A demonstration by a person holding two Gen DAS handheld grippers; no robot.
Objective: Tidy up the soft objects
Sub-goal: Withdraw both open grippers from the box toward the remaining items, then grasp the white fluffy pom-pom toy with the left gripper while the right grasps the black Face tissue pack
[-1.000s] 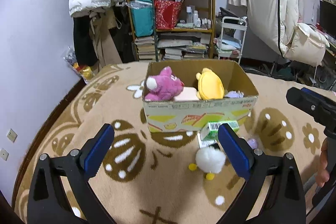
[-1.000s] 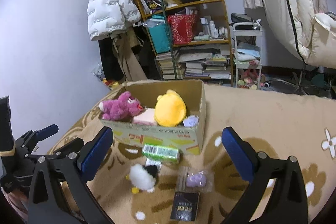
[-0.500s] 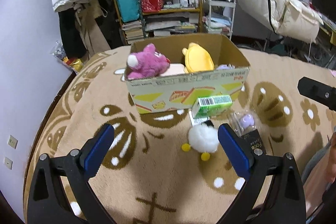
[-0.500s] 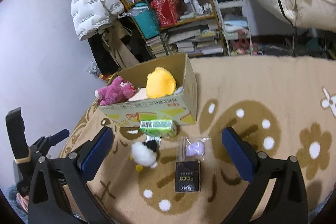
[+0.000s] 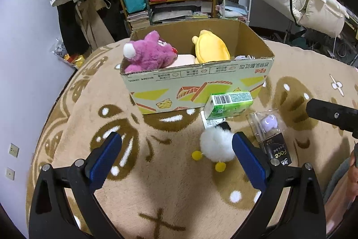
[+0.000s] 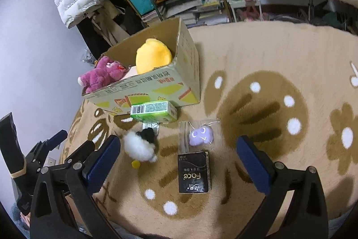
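Black pack (image 6: 194, 173) reads "Face" | green carton (image 5: 228, 104) barcoded | left tongs (image 5: 176, 159), right tongs (image 6: 179, 164) agape, empty

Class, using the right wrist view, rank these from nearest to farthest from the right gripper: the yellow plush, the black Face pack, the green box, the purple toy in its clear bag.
1. Black Face pack, on the rug between the right gripper fingers.
2. Purple toy, just beyond the pack.
3. Green box, against the cardboard box front.
4. Yellow plush, inside the cardboard box.
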